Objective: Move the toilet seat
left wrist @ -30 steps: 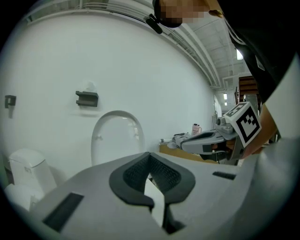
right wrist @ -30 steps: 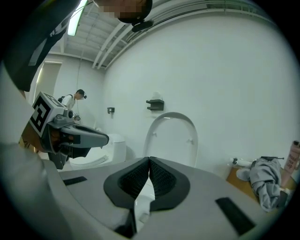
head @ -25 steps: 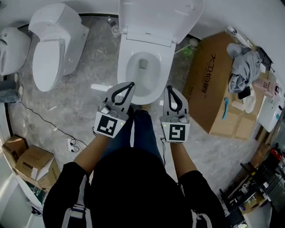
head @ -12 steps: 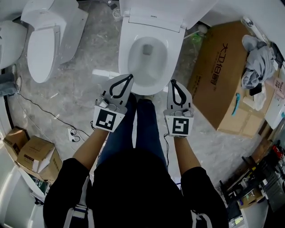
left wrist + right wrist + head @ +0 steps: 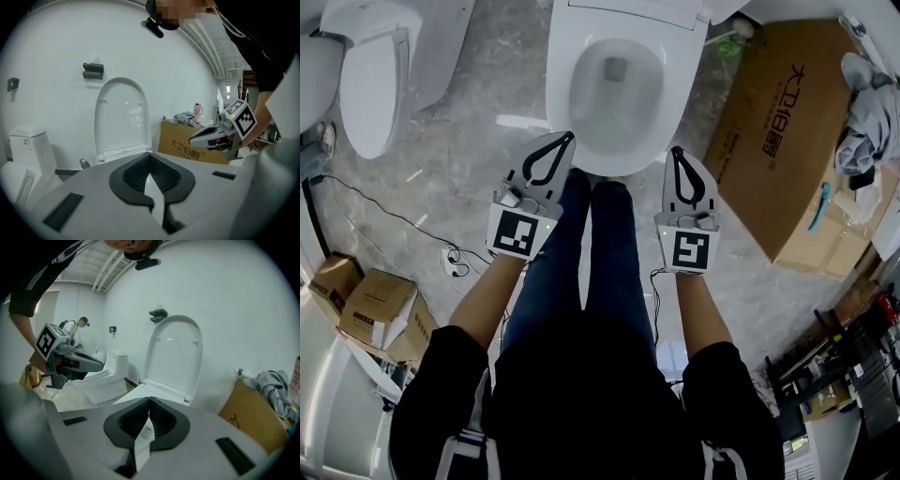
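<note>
Grey stone floor (image 5: pixel 441 159), white walls. We hold the left gripper (image 5: pixel 565 141) and right gripper (image 5: pixel 677 152) low on either side of our legs, each with its jaws pressed together and nothing between them. Both tips sit just short of the front rim, probably so we can nudge under the toilet seat (image 5: pixel 623 161), which lies flat on the bowl. Behind it the lid (image 5: pixel 174 350) stands upright against the wall. Cardboard box (image 5: pixel 769 141) to the right.

White toilet seat (image 5: pixel 558 80) lies flat on the open bowl, its front edge between the tips of the left gripper (image 5: pixel 565 139) and right gripper (image 5: pixel 678 152). Its lid (image 5: pixel 119 117) stands upright beyond them.
</note>
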The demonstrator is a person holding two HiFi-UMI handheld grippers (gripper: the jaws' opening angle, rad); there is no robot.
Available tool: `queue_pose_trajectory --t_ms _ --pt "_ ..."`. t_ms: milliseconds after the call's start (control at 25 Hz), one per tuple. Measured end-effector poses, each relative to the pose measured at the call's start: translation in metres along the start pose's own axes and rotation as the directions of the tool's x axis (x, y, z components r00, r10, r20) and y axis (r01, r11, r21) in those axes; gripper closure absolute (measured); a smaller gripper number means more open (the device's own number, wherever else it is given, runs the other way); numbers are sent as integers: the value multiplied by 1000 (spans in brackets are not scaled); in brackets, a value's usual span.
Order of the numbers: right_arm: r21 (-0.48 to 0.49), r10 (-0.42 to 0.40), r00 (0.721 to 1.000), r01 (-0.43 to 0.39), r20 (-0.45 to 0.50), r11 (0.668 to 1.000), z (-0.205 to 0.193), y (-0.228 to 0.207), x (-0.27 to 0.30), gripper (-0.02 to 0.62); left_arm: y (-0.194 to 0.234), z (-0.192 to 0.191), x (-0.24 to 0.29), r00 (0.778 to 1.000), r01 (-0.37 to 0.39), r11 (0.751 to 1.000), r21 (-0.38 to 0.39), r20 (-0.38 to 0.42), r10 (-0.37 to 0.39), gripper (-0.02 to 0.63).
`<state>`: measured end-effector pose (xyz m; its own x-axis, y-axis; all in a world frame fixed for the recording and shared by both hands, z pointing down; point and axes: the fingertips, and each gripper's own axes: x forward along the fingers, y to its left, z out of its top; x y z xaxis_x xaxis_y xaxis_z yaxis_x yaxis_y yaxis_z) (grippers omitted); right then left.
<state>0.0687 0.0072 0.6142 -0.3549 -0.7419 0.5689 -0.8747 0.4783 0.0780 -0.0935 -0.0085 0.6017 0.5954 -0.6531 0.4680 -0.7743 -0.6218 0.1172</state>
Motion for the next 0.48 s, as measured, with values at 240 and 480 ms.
queue_pose_trajectory --t_ms 240,480 --pt "-24 10 1000 -10 -17 1000 -19 1 13 572 5 -25 10 1000 0 1000 11 -20 0 600" --pt "-30 22 999 -23 -42 999 -36 2 26 572 11 -44 20 999 8 1000 16 -43 -7 600"
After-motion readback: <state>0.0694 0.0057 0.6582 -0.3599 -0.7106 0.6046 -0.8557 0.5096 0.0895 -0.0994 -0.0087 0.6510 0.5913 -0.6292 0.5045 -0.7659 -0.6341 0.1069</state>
